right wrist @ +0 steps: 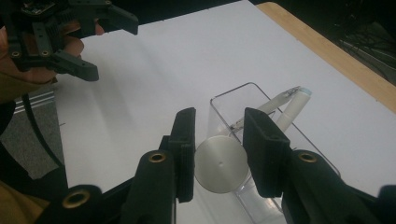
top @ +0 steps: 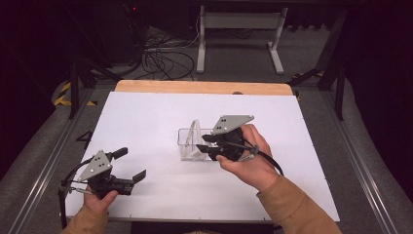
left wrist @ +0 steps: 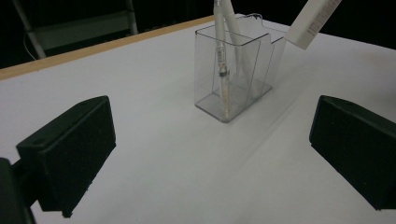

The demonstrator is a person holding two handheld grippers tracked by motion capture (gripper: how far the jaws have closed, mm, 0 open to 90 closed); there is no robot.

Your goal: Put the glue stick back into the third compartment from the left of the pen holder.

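Observation:
A clear plastic holder point(top: 187, 144) stands near the middle of the white table with two white pens point(left wrist: 220, 51) leaning in it. My right gripper point(right wrist: 220, 140) hangs just above the holder's near end point(right wrist: 261, 107), shut on a white tube point(right wrist: 220, 170) whose round end faces the camera. The left gripper view has that tube point(left wrist: 312, 21) tilted above the holder point(left wrist: 233, 70). My left gripper point(top: 131, 163) rests near the table's front left corner, open and with nothing between its fingers point(left wrist: 70, 149).
The white mat point(top: 160, 112) covers the table, with a wooden edge point(top: 204, 87) along the far side. Beyond it stand a white metal frame point(top: 238, 29) and cables on the floor. A metal rail point(top: 48, 156) runs along the table's left side.

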